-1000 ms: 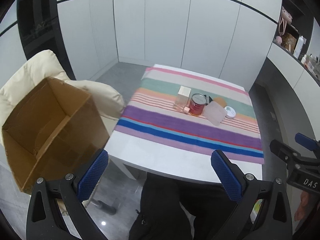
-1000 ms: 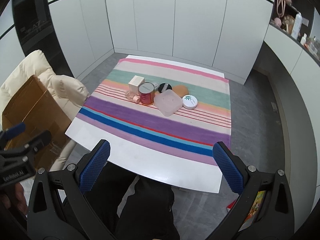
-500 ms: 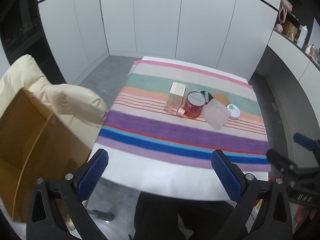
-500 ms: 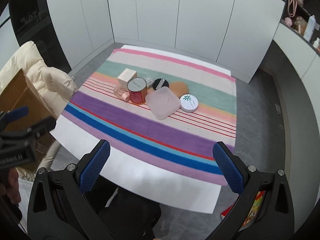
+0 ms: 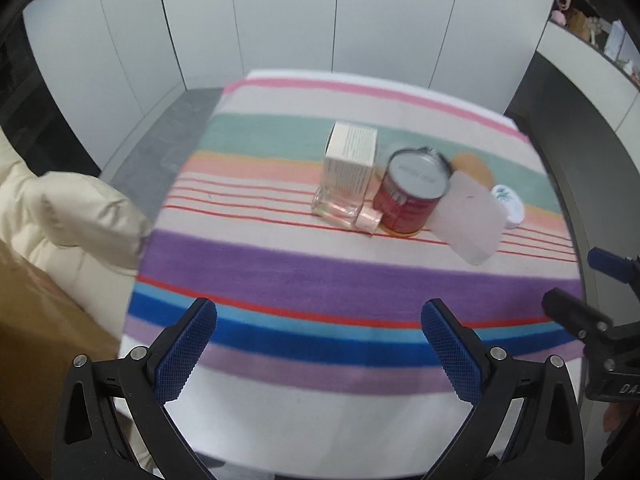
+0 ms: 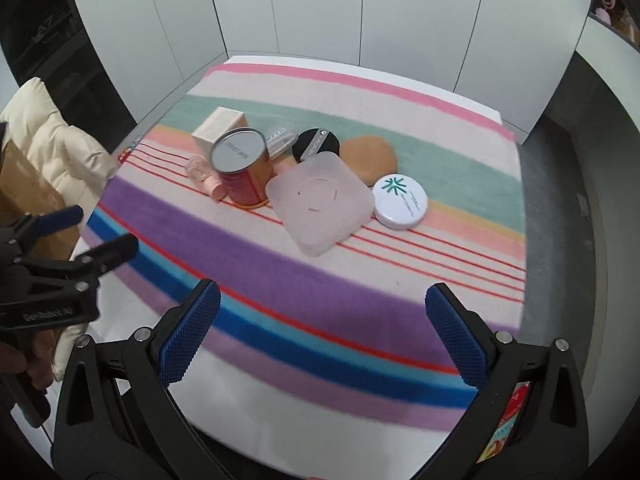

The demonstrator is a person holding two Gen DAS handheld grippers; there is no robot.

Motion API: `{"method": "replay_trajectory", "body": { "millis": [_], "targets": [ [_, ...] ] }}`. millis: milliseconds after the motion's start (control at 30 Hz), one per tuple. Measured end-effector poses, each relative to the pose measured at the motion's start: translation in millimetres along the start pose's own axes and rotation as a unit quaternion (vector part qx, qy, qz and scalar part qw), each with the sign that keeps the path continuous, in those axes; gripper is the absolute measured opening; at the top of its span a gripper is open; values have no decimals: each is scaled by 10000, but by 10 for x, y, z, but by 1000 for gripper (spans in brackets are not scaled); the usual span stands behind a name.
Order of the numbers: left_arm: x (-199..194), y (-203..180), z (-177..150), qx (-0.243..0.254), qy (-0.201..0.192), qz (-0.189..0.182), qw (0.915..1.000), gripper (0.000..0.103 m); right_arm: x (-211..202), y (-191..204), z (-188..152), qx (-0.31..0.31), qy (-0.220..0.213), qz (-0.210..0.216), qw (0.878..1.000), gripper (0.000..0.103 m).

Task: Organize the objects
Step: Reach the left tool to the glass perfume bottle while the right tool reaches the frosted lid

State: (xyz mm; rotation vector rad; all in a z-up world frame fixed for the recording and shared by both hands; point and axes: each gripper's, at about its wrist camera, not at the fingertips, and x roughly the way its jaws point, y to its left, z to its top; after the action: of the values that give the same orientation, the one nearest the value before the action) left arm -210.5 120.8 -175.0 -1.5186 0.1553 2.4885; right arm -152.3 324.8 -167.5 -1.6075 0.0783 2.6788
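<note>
The cluster of things sits mid-counter on the striped cloth (image 6: 320, 264), well ahead of both grippers: a red tin can (image 6: 242, 168), a cream carton (image 5: 351, 160), a translucent pink square lid (image 6: 320, 202) and a white round compact (image 6: 400, 201). The left gripper (image 5: 320, 344) and right gripper (image 6: 323, 328) hover with jaws wide apart, holding nothing.

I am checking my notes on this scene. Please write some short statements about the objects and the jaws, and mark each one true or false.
1. The red can stands upright on the striped cloth. True.
2. The left gripper holds the can. False: its jaws are open and empty.
3. The white round tin lies right of the pink square lid. True.
4. The right gripper is shut. False: its jaws are wide open.
</note>
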Motion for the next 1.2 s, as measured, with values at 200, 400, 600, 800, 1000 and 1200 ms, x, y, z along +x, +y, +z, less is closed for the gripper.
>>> {"method": "replay_trajectory", "body": {
  "millis": [200, 400, 600, 800, 1000, 1200],
  "targets": [
    [399, -11, 109, -25, 117, -131, 9998, 100, 393, 5, 97, -126, 95, -19, 9999, 103],
    [707, -130, 238, 276, 166, -375, 9988, 99, 672, 10, 164, -264, 165, -94, 9995, 103],
    [945, -166, 359, 390, 150, -463, 9981, 90, 875, -65, 193, -153, 247, -114, 9995, 103],
    [1004, -243, 439, 682, -87, -454, 9966, 86, 1090, -106, 217, -97, 324, -158, 9993, 103],
    [995, -356, 441, 1055, -363, -546, 9923, 65, 1215, -96, 358, -126, 162, -140, 9997, 103],
    [1010, -243, 521, 668, -280, -575, 9957, 65, 1222, -35, 448, -274, -6, 56, 9996, 94]
  ]
}}
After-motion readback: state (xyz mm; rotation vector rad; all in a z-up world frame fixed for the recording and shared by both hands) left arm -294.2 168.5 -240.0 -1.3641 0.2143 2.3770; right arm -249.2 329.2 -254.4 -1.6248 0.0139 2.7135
